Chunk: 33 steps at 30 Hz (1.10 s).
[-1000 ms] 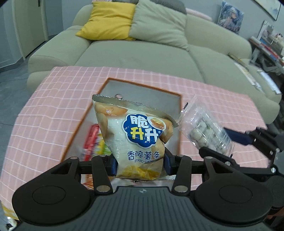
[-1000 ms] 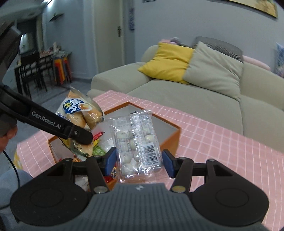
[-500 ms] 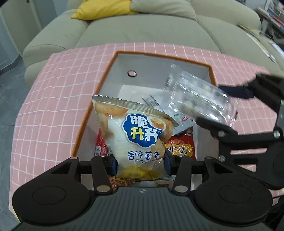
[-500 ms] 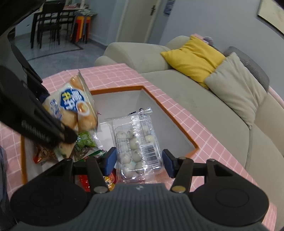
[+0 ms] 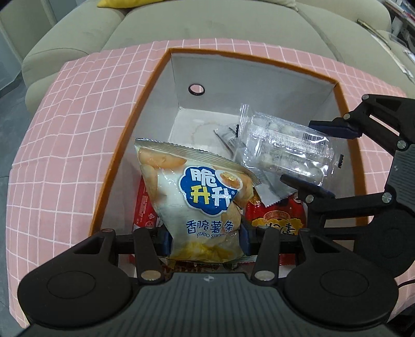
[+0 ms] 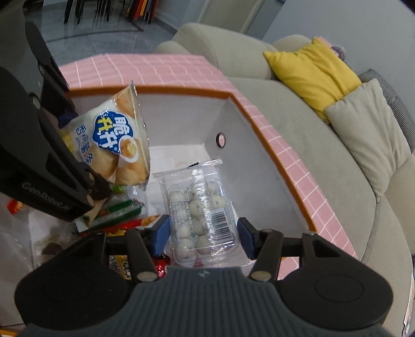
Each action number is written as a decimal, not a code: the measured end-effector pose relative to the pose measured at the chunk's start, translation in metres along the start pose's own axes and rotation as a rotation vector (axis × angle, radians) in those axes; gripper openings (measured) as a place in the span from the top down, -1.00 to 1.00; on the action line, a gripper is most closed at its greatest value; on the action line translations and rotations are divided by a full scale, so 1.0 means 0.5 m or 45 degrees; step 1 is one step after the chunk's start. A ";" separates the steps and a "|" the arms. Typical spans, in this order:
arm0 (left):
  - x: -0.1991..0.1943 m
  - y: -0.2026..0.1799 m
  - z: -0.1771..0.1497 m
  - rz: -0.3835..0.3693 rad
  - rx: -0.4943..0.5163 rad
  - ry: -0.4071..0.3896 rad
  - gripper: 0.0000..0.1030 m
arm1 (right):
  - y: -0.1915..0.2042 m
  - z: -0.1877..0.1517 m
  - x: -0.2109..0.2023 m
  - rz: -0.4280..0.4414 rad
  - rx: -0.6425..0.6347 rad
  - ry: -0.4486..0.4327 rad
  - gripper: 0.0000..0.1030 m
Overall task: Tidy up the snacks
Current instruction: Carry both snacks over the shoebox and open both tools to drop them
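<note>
An open box with an orange rim and grey walls (image 5: 246,85) stands on the pink checked cloth. My left gripper (image 5: 205,238) is shut on the bottom of a white-and-blue potato stick bag (image 5: 205,197), held upright over the near left part of the box. To its right, my right gripper (image 5: 311,155) is shut on a clear pack of small white balls (image 5: 282,147), hanging inside the box mouth. In the right wrist view the clear pack (image 6: 202,215) sits between the blue pads of the right gripper (image 6: 202,236), and the potato stick bag (image 6: 116,145) hangs at the left.
Red snack packets (image 5: 277,217) and a silver wrapper lie on the box floor, with a green packet (image 6: 116,210) among them. The pink checked cloth (image 5: 64,145) surrounds the box. A green-grey sofa (image 5: 207,23) with a yellow cushion (image 6: 311,70) stands behind.
Both grippers have come down and forward over the box with their packs still held. The right gripper has rolled, and its pack now hangs inside the box mouth.
</note>
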<state>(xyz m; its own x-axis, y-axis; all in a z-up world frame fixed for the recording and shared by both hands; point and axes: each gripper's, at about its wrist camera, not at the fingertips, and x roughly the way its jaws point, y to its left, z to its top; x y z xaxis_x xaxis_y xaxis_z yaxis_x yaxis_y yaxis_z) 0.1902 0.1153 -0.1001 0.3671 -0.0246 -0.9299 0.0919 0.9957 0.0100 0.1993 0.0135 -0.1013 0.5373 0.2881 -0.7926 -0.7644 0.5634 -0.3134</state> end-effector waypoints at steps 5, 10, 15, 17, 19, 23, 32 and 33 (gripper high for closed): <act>0.019 -0.005 0.015 0.002 0.014 0.011 -0.07 | -0.003 -0.004 0.032 0.015 -0.009 0.060 -0.06; 0.017 -0.011 0.024 -0.010 0.025 0.012 -0.11 | 0.000 -0.009 0.043 0.024 -0.015 0.084 -0.12; 0.013 -0.014 0.021 -0.011 0.028 0.022 -0.18 | -0.001 -0.007 0.029 0.020 -0.018 0.066 -0.12; 0.009 -0.016 0.023 -0.013 0.045 0.019 -0.23 | -0.001 -0.005 0.023 -0.004 -0.037 0.060 -0.12; -0.002 -0.019 0.022 -0.021 0.055 0.008 -0.30 | -0.005 -0.006 0.017 -0.018 -0.050 0.055 -0.13; -0.030 -0.026 0.022 -0.024 0.076 -0.024 -0.46 | -0.012 -0.004 -0.005 -0.048 -0.055 0.033 -0.32; -0.115 -0.041 0.011 -0.010 0.073 -0.144 -0.51 | -0.045 0.000 -0.079 -0.066 0.069 -0.014 -0.37; -0.127 -0.041 0.009 -0.007 0.065 -0.164 -0.51 | -0.050 -0.001 -0.088 -0.064 0.096 -0.022 -0.38</act>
<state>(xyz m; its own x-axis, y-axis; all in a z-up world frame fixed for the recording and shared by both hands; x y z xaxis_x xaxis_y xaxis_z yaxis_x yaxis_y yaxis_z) 0.1691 0.0961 -0.0399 0.4822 -0.0443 -0.8750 0.1396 0.9898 0.0268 0.1945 -0.0139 -0.0588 0.5810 0.2711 -0.7674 -0.7078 0.6338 -0.3119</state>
